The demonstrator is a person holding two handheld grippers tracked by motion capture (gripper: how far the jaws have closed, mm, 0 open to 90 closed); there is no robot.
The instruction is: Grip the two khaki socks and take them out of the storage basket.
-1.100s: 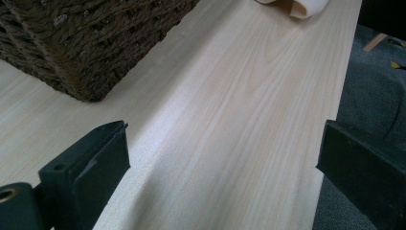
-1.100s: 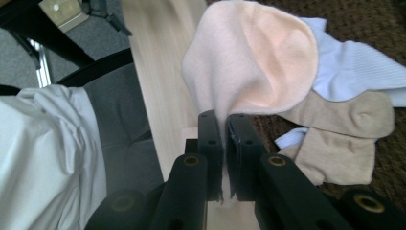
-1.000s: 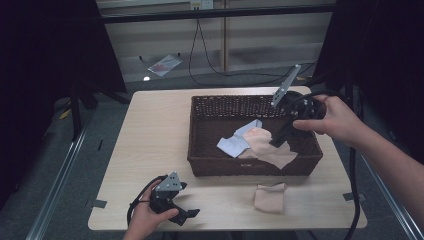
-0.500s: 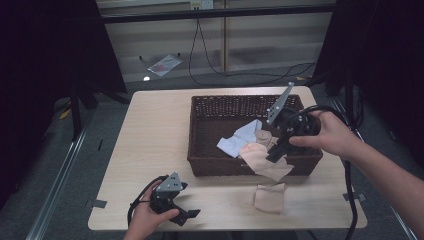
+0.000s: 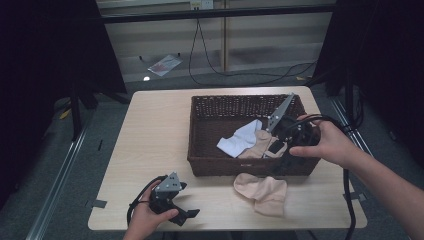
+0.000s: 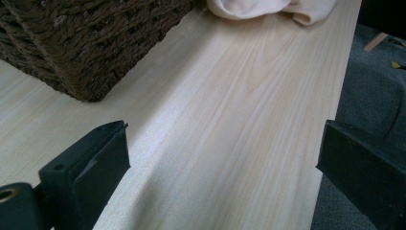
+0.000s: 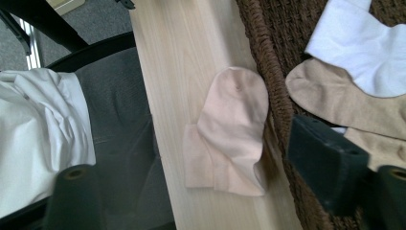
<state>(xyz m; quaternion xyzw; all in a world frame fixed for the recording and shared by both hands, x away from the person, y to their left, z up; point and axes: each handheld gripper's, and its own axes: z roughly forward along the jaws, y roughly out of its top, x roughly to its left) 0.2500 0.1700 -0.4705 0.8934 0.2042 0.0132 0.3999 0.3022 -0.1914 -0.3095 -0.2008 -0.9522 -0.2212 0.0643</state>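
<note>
Socks lie in two places. A pale peach fabric sock rests flat on the light wooden table, just beside the near wall of the dark brown woven wicker basket. Inside the basket, a white sock overlaps a tan sock. The right gripper hovers over the basket's near right corner, jaws apart, holding nothing. The left gripper rests at the table's near edge, jaws wide apart and empty.

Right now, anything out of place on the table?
One pale pink sock lies on the table outside the wicker basket, against its front wall; the white sock and beige sock are inside.
</note>
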